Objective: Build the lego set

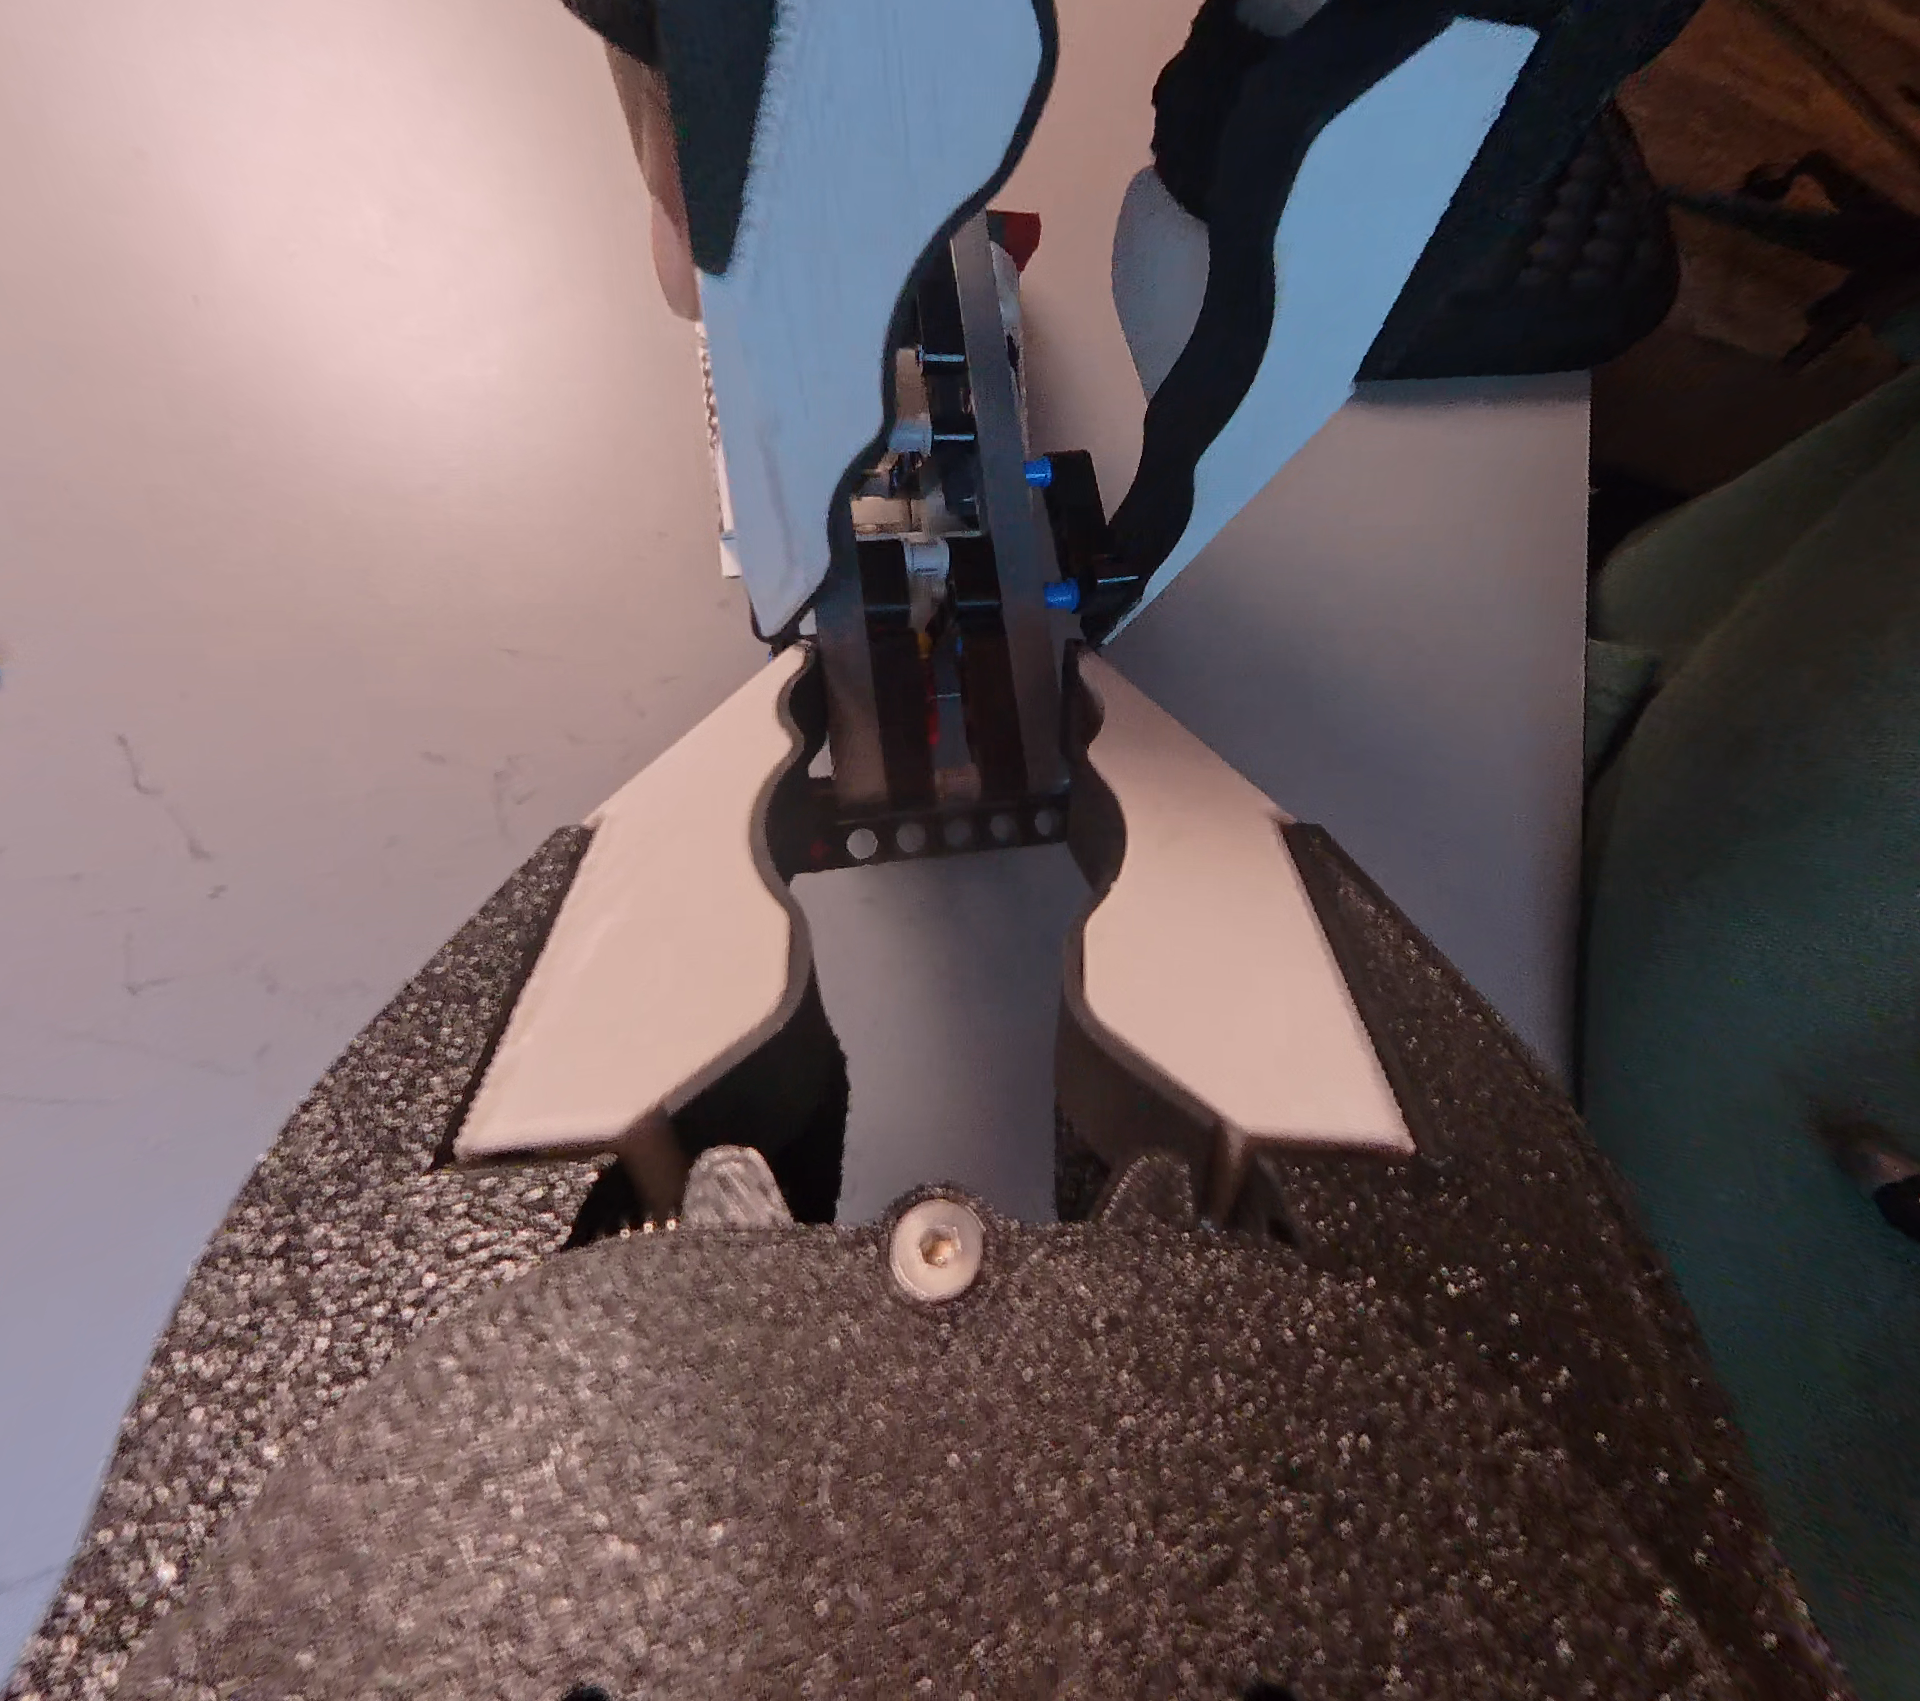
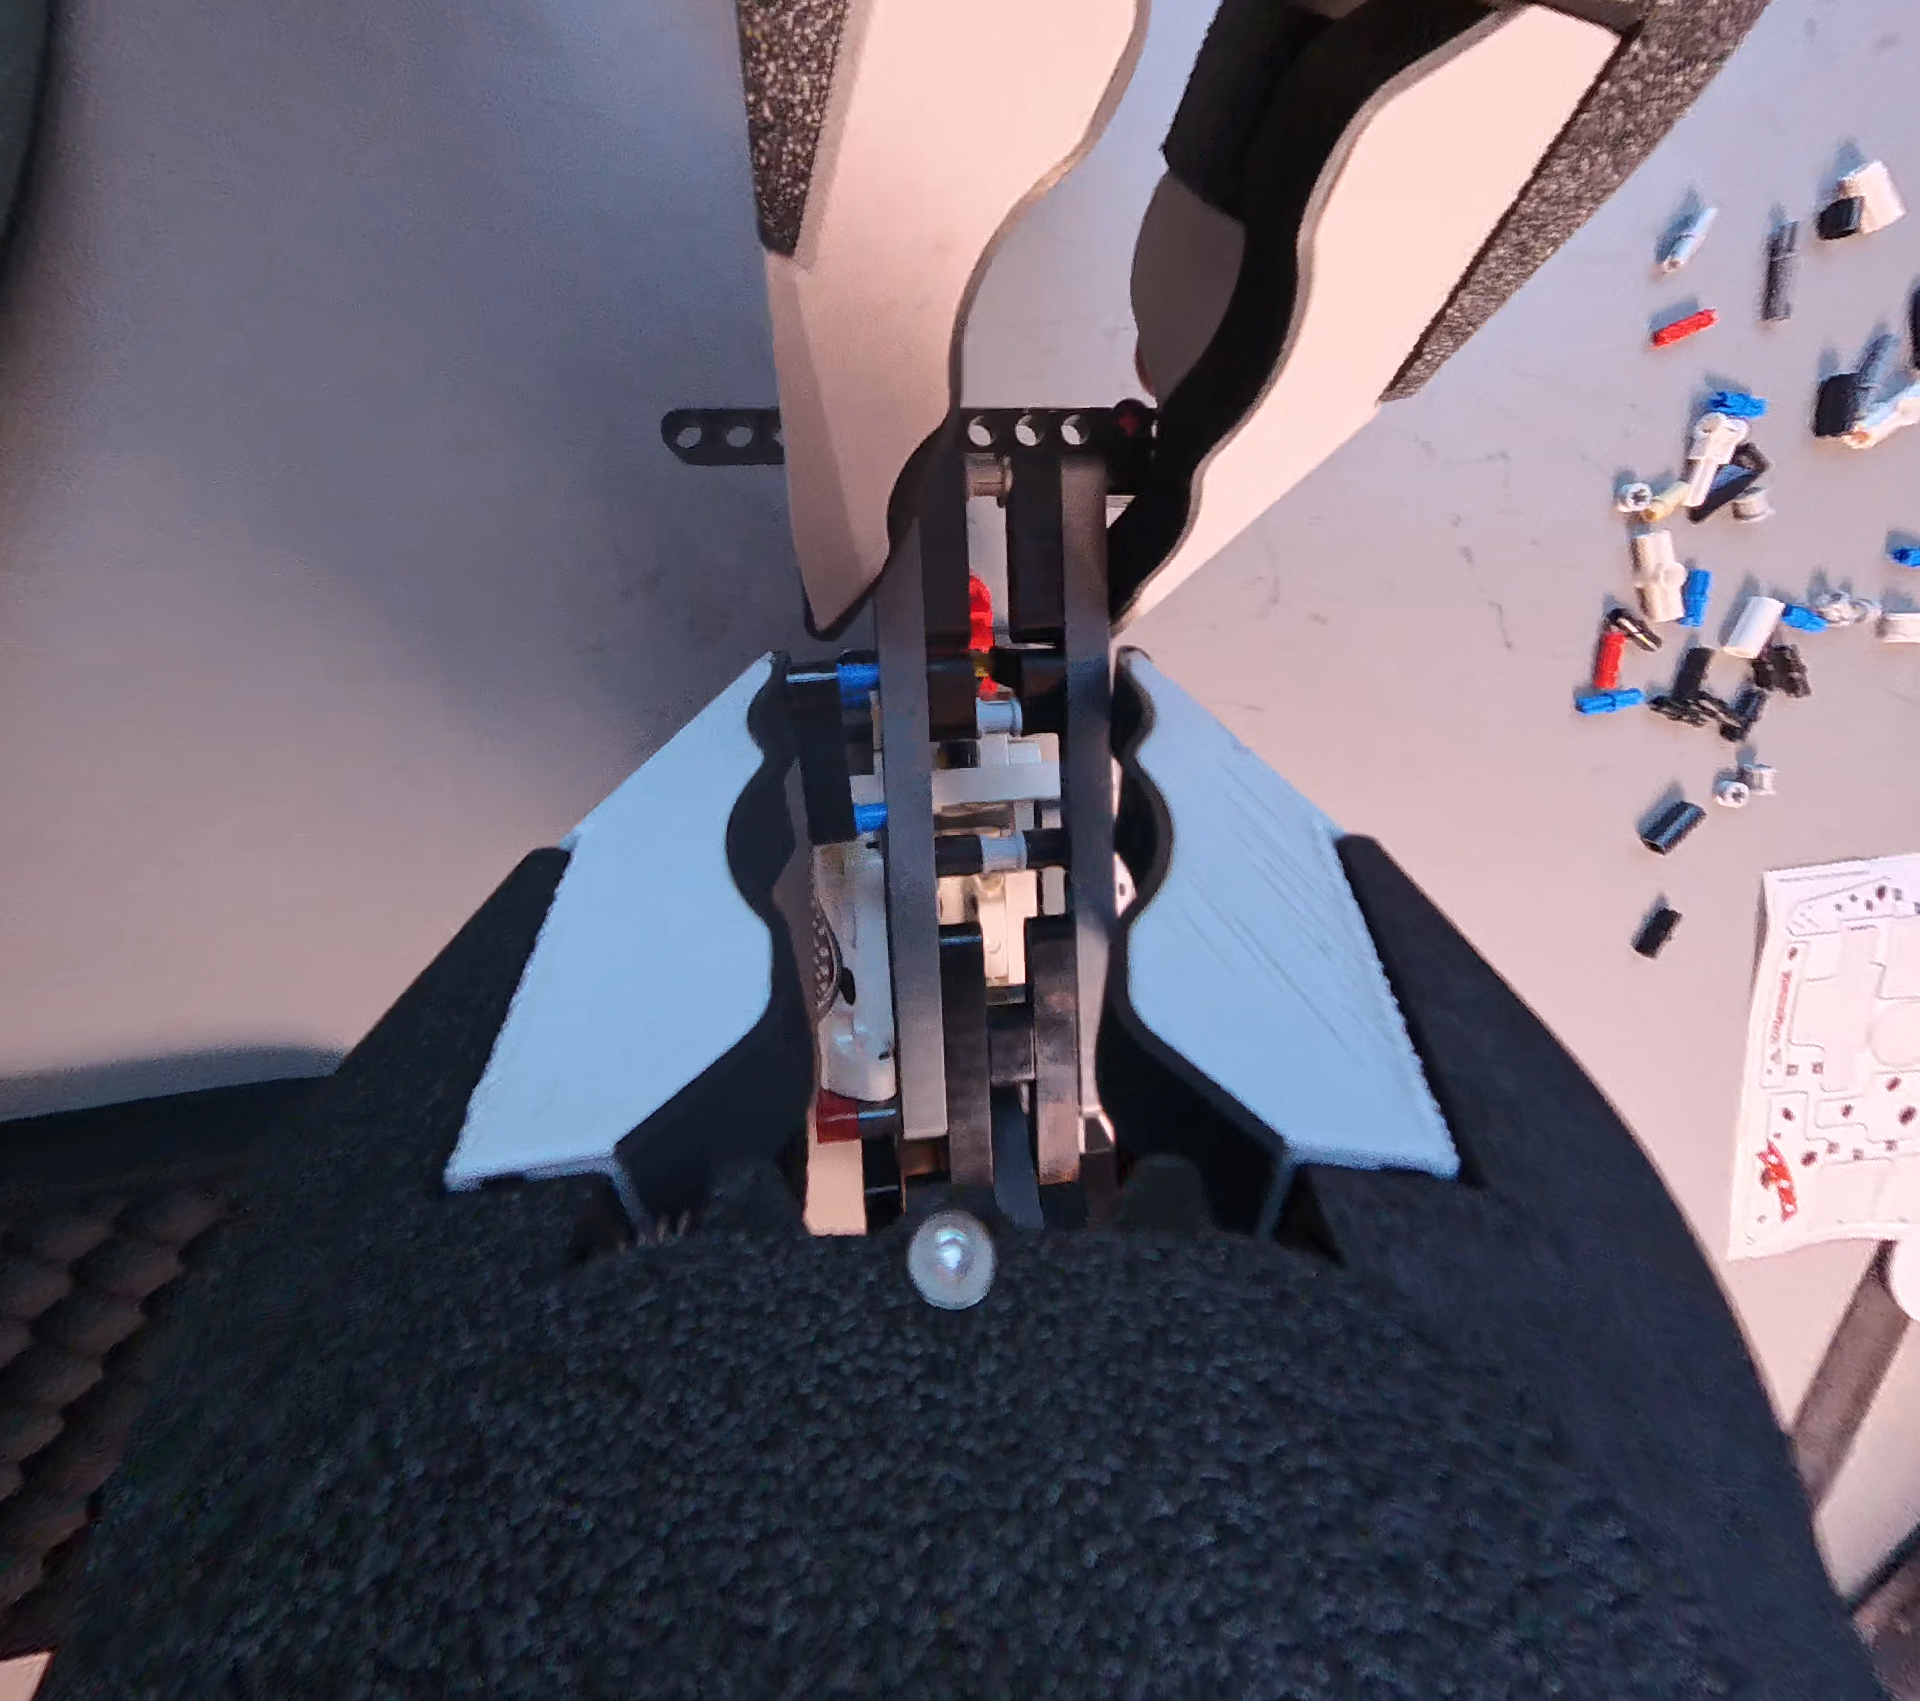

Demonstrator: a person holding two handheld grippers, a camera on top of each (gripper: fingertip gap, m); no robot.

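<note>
Between the two opposed claws, at frame centre, sits the lego assembly [image 1: 940, 695], a long black frame with grey, white, red and blue parts. Left claw [image 1: 940, 664], rising from the lower frame, is narrowed onto the near end of the assembly beside its perforated black beam [image 1: 935, 839]. Right claw [image 2: 945, 675] clamps the opposite end, the frame running deep between its fingers [image 2: 1247, 924]. Outward, the pale worktop [image 2: 364, 404] carries loose lego pieces [image 2: 1704, 591] at the right edge and a sticker sheet [image 2: 1829, 1059] at lower right.
</note>
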